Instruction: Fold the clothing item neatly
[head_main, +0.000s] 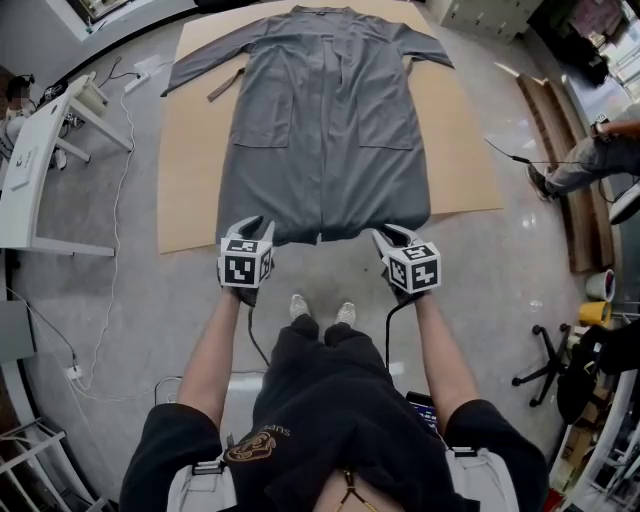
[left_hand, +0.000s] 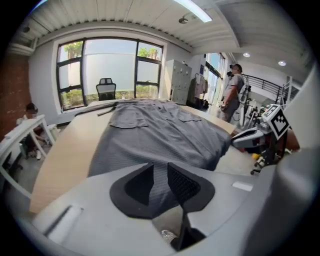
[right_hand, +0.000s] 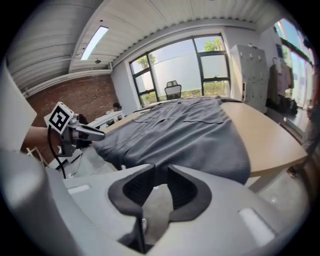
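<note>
Head view: grey long-sleeved garment (head_main: 325, 120), laid flat on the tan surface (head_main: 195, 150), collar towards the far edge, long axis running straight away from the person, hem overhanging the near edge. Left gripper (head_main: 255, 228) and right gripper (head_main: 397, 235) sit at the hem, one by each bottom corner, equally near. Left gripper view: jaws parted, not clamping; hem fabric shows in the gap, garment (left_hand: 160, 135) directly ahead. Right gripper view: jaws likewise parted, nothing pinched; hem edge just beyond the tips, garment (right_hand: 185, 130) ahead. Judgement: the fold wants both hem corners gripped.
</note>
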